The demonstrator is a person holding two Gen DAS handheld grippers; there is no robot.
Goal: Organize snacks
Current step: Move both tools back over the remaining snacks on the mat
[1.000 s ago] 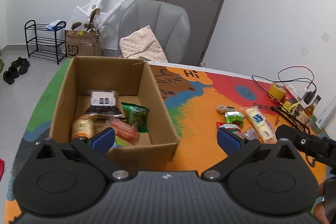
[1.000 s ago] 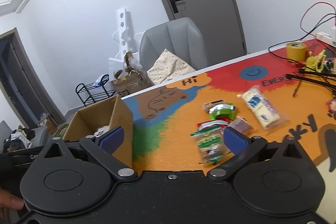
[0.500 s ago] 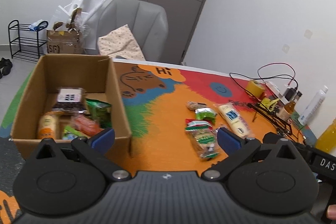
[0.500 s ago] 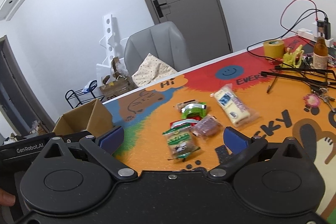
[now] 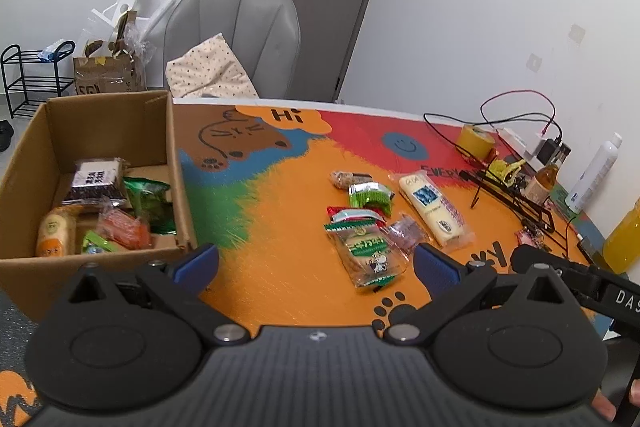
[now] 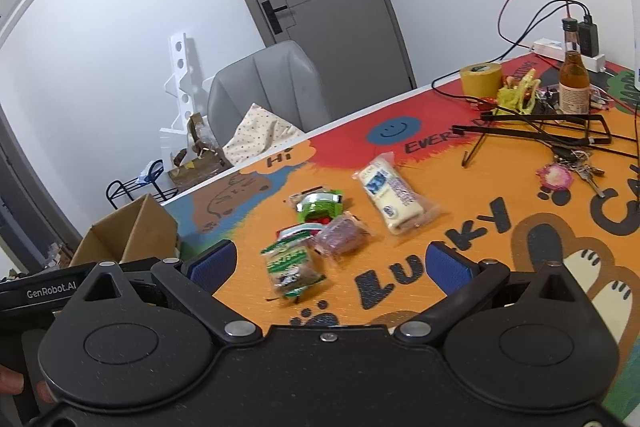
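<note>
A cardboard box (image 5: 173, 163) stands at the table's left and holds several snack packs, among them a dark pack (image 5: 96, 179) and a green bag (image 5: 150, 199). Loose snacks lie on the orange mat: a green-and-white biscuit pack (image 5: 366, 253) (image 6: 292, 265), a purple pack (image 6: 340, 237), a green roll (image 5: 370, 195) (image 6: 320, 205), and a long white bar (image 5: 434, 211) (image 6: 394, 199). My left gripper (image 5: 316, 267) is open and empty above the table's front edge. My right gripper (image 6: 330, 265) is open and empty, just short of the biscuit pack.
At the right are a tape roll (image 6: 480, 79), a brown bottle (image 6: 574, 83), black cables and a stand (image 6: 540, 125), keys (image 6: 568, 173), a white bottle (image 5: 594, 173) and an orange bottle (image 5: 622, 239). A grey chair (image 5: 240, 35) stands behind the table.
Both grippers swung to the right, away from the box and toward the loose snacks, which now lie closer ahead. Both stayed open and empty.
</note>
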